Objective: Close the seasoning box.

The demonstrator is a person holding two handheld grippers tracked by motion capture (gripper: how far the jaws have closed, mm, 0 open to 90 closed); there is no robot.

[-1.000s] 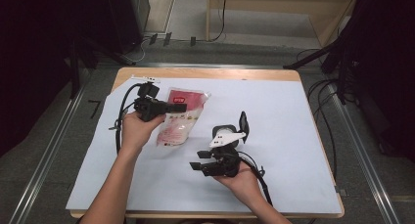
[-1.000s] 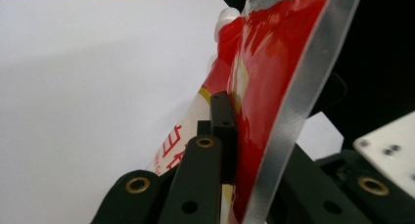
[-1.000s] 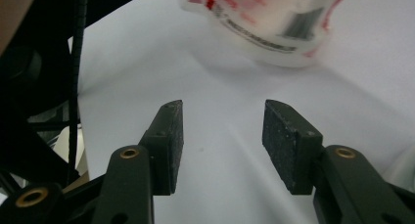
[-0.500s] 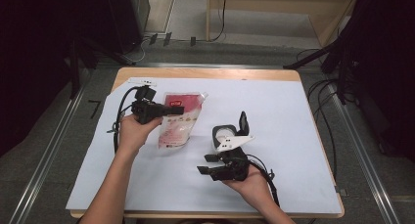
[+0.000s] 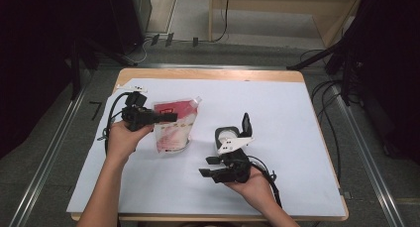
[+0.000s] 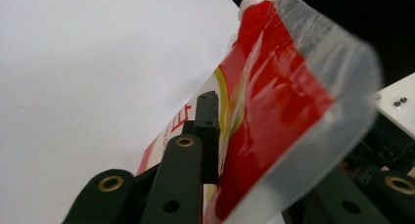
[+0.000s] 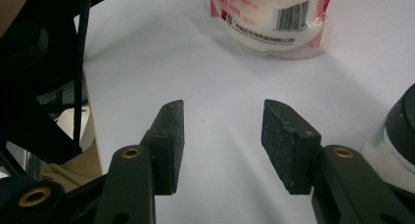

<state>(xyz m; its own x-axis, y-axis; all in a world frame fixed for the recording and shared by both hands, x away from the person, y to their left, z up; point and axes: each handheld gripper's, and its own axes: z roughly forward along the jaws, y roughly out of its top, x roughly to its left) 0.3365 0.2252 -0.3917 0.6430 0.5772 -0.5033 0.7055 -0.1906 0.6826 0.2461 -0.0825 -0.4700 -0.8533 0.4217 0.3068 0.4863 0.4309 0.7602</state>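
A red and white spouted pouch (image 5: pixel 173 135) lies on the white sheet left of centre, its top edge raised. My left gripper (image 5: pixel 170 117) reaches in from the left at that top edge. In the left gripper view the pouch (image 6: pixel 274 101) hangs between the jaws of the left gripper (image 6: pixel 264 150). They have just been opening; one pad (image 6: pixel 209 131) still lies against the film and the other stands off. My right gripper (image 5: pixel 204 166) rests near the front, pointing left. The right gripper (image 7: pixel 222 136) stands open with nothing between its fingers, and the pouch's bottom (image 7: pixel 274 18) lies ahead.
A round white and black container (image 5: pixel 225 134) lies just beyond the right gripper, with a black upright piece (image 5: pixel 246 122) beside it; the container (image 7: pixel 401 131) also sits at the right edge of the right gripper view. The white sheet (image 5: pixel 297 118) covers the wooden table.
The left hand has shifted a little toward the near left at the pouch's top, and its jaws have parted. The right gripper has stayed put.
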